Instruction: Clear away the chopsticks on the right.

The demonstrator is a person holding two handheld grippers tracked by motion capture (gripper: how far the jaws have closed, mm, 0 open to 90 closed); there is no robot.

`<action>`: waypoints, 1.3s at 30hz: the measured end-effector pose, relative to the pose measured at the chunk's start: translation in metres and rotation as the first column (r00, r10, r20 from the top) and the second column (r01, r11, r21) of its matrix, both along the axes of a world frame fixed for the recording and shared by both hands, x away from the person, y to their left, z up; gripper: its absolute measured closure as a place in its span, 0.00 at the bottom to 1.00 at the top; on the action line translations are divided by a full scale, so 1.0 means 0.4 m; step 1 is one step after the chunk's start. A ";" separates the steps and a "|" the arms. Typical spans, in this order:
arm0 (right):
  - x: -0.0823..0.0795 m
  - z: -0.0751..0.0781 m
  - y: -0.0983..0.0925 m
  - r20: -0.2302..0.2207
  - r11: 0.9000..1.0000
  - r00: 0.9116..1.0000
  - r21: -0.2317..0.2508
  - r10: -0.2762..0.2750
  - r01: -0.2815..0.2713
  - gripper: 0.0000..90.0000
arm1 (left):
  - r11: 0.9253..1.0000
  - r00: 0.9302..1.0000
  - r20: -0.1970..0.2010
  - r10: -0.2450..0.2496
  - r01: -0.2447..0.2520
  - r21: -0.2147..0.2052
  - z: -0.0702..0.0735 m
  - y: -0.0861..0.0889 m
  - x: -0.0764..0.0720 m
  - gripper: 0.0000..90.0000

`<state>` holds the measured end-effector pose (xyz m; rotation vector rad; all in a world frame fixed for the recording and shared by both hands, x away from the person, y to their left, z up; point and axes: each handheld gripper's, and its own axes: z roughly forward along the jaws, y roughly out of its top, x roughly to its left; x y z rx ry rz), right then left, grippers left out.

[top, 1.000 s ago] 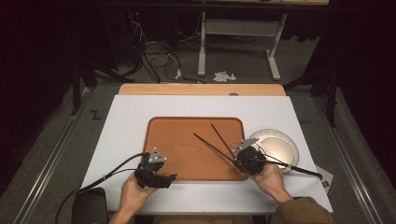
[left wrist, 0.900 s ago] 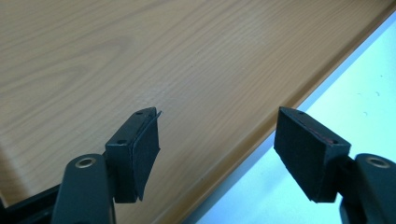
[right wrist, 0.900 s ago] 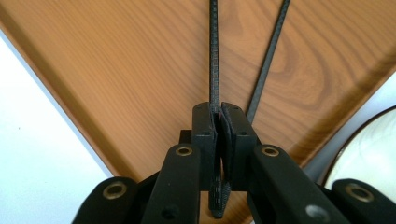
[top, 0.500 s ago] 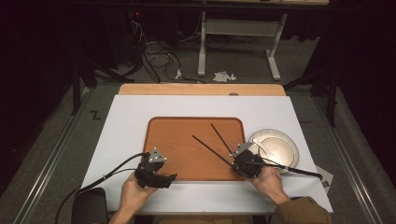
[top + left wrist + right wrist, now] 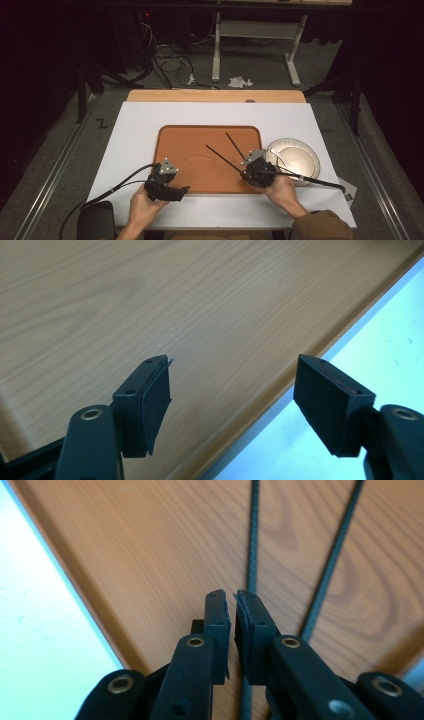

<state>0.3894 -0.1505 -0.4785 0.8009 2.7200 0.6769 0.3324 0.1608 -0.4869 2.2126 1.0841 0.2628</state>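
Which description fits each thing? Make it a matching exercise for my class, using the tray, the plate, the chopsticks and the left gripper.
Things:
1. tray
2. plate
3. chopsticks
4. left gripper

Descriptions:
A. jaws open, over the tray's edge
B. black, lying on the tray
C. round and pale, right of the tray
D. brown wood, on the white sheet

Pairs: 1-D, 2-C, 3-B, 4-A

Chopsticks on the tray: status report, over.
Right gripper shut, empty, over the tray. Left gripper open, idle. Both chopsticks lie loose. Nothing in the way.
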 end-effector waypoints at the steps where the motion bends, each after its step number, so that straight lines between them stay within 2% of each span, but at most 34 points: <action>1: 0.000 -0.003 0.004 0.001 1.000 1.000 0.010 0.003 -0.003 0.94 | 1.000 1.000 -0.001 -0.001 0.001 0.000 0.000 0.000 0.000 0.34; 5: 0.005 -0.012 0.015 -0.014 1.000 1.000 -0.013 0.013 -0.013 0.94 | 1.000 1.000 0.001 -0.002 0.002 0.000 0.001 0.000 0.000 0.34; 7: 0.010 -0.021 0.017 -0.011 0.999 1.000 -0.039 0.009 -0.010 0.94 | 1.000 1.000 0.002 -0.001 0.001 0.003 0.001 0.002 0.000 0.34; 12: 0.021 -0.020 0.008 0.027 0.996 0.999 -0.077 -0.042 0.044 0.96 | 1.000 1.000 0.003 0.004 -0.004 -0.004 0.001 0.002 0.000 0.34; 17: 0.030 -0.020 0.001 0.050 0.992 0.996 -0.093 -0.079 0.083 0.96 | 1.000 1.000 0.005 0.000 0.000 0.001 0.003 0.003 -0.001 0.34; 24: 0.045 -0.019 -0.006 0.052 0.988 0.992 -0.099 -0.111 0.116 0.95 | 1.000 1.000 0.005 -0.001 0.001 0.000 0.003 0.003 -0.001 0.34; 30: 0.050 -0.018 -0.011 0.044 0.987 0.991 -0.096 -0.129 0.132 0.94 | 1.000 1.000 0.006 0.001 -0.001 0.000 0.004 0.003 -0.002 0.34; 33: 0.049 -0.016 -0.011 0.046 0.987 0.991 -0.096 -0.127 0.131 0.87 | 1.000 1.000 0.008 0.001 -0.001 -0.004 0.004 0.003 -0.003 0.34; 36: 0.038 0.006 -0.015 0.064 0.993 0.992 -0.041 -0.105 0.108 0.84 | 1.000 1.000 0.011 0.003 -0.003 -0.004 0.004 0.003 -0.004 0.34; 39: 0.025 0.033 -0.026 0.078 0.995 0.992 0.007 -0.100 0.100 0.79 | 1.000 1.000 0.013 0.003 -0.003 -0.006 0.005 0.004 -0.004 0.34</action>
